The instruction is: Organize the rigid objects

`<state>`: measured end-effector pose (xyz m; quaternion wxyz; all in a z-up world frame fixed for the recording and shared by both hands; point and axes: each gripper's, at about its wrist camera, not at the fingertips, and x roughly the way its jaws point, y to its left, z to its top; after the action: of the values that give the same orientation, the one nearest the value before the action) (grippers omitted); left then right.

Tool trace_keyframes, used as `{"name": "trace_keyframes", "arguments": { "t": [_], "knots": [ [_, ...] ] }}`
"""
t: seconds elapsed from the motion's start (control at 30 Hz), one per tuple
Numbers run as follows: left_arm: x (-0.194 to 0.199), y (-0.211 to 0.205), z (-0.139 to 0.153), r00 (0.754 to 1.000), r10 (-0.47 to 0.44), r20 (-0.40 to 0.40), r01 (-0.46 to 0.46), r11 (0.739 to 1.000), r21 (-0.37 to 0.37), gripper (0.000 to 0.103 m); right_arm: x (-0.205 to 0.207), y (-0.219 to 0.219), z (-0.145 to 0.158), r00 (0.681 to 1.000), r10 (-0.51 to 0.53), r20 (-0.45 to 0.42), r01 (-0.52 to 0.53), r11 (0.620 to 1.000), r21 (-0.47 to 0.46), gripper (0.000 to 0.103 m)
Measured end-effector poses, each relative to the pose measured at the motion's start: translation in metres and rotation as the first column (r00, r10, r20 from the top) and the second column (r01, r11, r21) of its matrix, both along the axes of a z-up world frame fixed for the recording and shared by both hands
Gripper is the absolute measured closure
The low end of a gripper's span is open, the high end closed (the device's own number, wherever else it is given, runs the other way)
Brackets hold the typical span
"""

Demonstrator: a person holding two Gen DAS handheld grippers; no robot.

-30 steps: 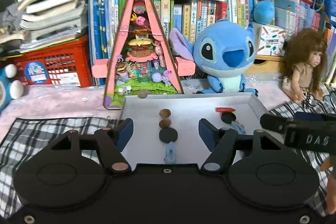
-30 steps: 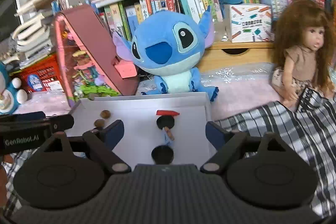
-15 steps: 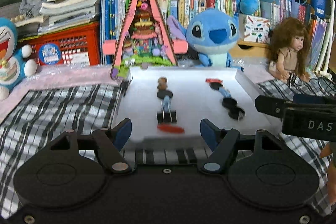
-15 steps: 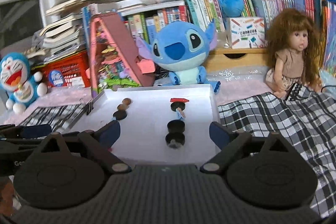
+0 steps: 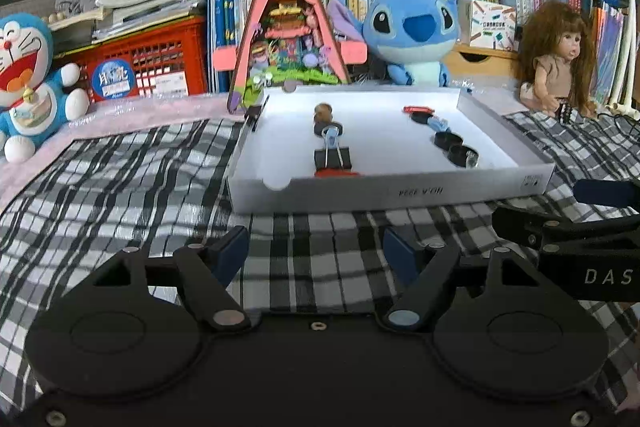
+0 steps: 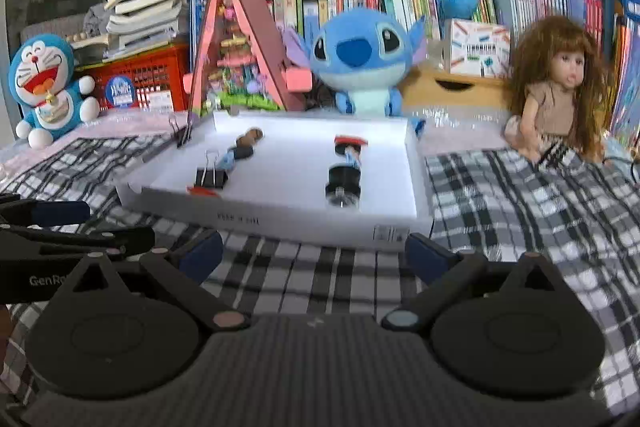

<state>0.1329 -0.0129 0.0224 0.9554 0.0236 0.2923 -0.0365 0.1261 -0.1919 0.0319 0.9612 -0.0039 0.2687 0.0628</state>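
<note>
Left wrist view: checked cloth [image 5: 120, 187] spread over the desk, white tray [image 5: 400, 193] sitting on it in front of a blue plush [image 5: 412, 31], a pink toy house [image 5: 288, 39] and a doll [image 5: 560, 59]. Inside the tray, two rows of small rigid pieces. Left row: brown rounds at the back, then a black binder clip [image 5: 332, 158] with wire handles pointing away, a red piece [image 5: 334, 172] touching its near edge. Right row: a red piece, then black rings [image 5: 456, 149] toward the front. Left gripper [image 5: 316, 253] low over the cloth, short of the tray wall, fingers moderately apart, just been widening, nothing between them. Right wrist view: right gripper [image 6: 314, 255] likewise short of the tray, fingers spread very wide, also just been widening, empty.

By the look of them, all light, stiff, small. Binder clip probably best pinched across its black body rather than by the springy wire handles. Rings likely smooth, apt to roll or skid; safer squeezed across the outer diameter. Red piece thin and flat, hard to get under; sliding to the tray wall may help
</note>
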Motion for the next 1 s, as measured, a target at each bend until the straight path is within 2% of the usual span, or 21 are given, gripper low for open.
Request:
{"name": "trace_keyframes", "arguments": {
  "t": [0.27, 0.5, 1.0],
  "knots": [
    [0.009, 0.008, -0.020, 0.998, 0.035, -0.055, -0.036, 0.999, -0.030, 0.030, 0.003, 0.004, -0.022, 0.998, -0.027, -0.048, 0.025, 0.999, -0.047, 0.001],
    [0.011, 0.011, -0.025, 0.997, 0.045, -0.061, -0.048, 0.998, -0.039, 0.028, 0.014, 0.006, -0.032, 0.991, -0.054, -0.120, 0.045, 0.997, -0.069, 0.000],
    [0.013, 0.009, -0.026, 0.996, 0.056, -0.070, -0.058, 0.998, -0.025, 0.021, 0.016, 0.003, -0.035, 0.987, -0.061, -0.152, 0.056, 0.998, -0.039, 0.000]
  ]
}}
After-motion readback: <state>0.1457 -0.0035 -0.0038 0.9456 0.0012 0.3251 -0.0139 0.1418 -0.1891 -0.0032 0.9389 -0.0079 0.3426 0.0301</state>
